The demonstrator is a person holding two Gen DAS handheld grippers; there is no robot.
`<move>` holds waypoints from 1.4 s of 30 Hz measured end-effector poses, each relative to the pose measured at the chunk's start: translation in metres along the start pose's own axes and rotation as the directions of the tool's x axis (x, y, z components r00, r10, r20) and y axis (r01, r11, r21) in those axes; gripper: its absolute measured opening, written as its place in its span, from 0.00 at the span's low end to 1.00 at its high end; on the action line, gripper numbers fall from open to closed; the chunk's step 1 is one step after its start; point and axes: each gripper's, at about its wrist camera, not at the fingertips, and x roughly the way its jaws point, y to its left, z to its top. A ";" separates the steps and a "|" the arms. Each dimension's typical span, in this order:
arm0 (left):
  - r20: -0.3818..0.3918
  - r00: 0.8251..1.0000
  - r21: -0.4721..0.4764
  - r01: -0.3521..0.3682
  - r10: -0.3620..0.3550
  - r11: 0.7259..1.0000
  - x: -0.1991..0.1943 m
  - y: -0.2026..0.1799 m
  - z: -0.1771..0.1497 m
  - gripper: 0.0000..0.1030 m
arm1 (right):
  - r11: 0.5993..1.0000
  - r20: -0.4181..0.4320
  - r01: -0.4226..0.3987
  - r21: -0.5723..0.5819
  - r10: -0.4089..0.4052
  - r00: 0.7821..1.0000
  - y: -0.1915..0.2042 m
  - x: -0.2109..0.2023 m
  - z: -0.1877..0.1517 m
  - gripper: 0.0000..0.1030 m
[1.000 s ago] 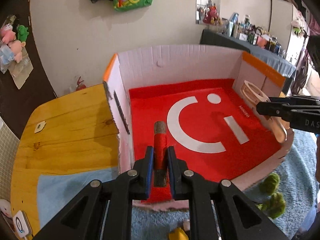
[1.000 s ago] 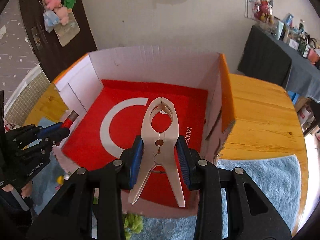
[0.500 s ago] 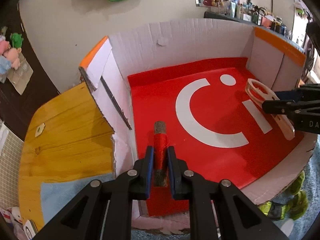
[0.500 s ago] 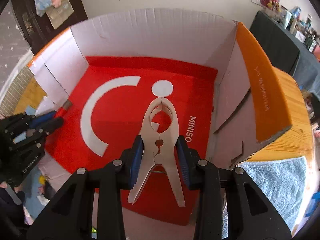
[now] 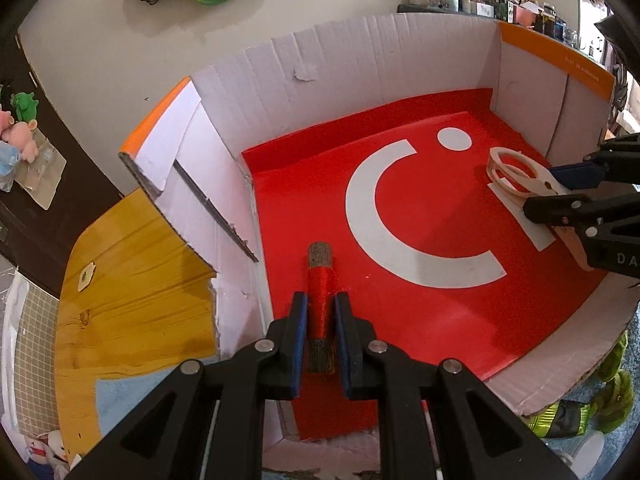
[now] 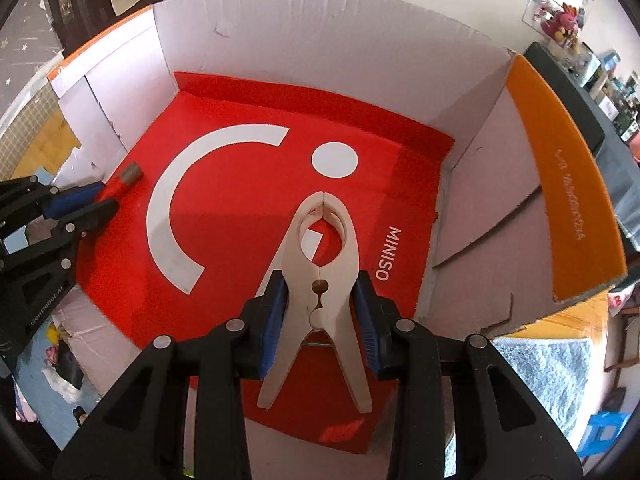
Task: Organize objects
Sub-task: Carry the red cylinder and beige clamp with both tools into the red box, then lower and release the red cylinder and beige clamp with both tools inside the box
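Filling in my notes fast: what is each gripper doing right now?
Left gripper: closed on the red thread-wrapped cylinder with grey ends.
Right gripper: closed on the cream plastic spring clamp.

My left gripper is clamped on a spool of red thread, its blue pads squeezing the wound middle while the rough grey ends stick out near and far. I hold it over the near left part of a cardboard box lined with a red bag bearing a white arc and dot. At the right edge my right gripper grips a pale plastic spring clamp. A wooden table lies left of the box.
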 end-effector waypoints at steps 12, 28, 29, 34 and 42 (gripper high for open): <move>-0.001 1.000 -0.006 0.009 -0.009 1.000 0.000 0.003 0.002 0.14 | 1.000 0.003 -0.010 0.003 0.010 1.000 -0.019 -0.012 -0.012 0.32; 0.005 1.000 -0.017 0.024 -0.024 1.000 -0.001 0.003 0.002 0.19 | 1.000 0.010 0.008 -0.004 -0.008 1.000 -0.039 -0.027 -0.028 0.35; 0.006 1.000 -0.018 0.027 -0.027 0.999 -0.001 0.004 0.002 0.21 | 1.000 0.012 0.008 -0.005 -0.008 1.000 -0.040 -0.029 -0.029 0.35; 0.011 0.999 -0.021 0.038 -0.038 0.999 -0.001 0.005 0.002 0.28 | 1.000 0.016 0.008 -0.009 -0.008 1.000 -0.048 -0.037 -0.034 0.41; 0.020 0.997 -0.043 0.074 -0.073 0.996 -0.004 0.006 0.003 0.33 | 1.000 0.054 0.020 0.017 -0.021 0.998 -0.062 -0.057 -0.039 0.67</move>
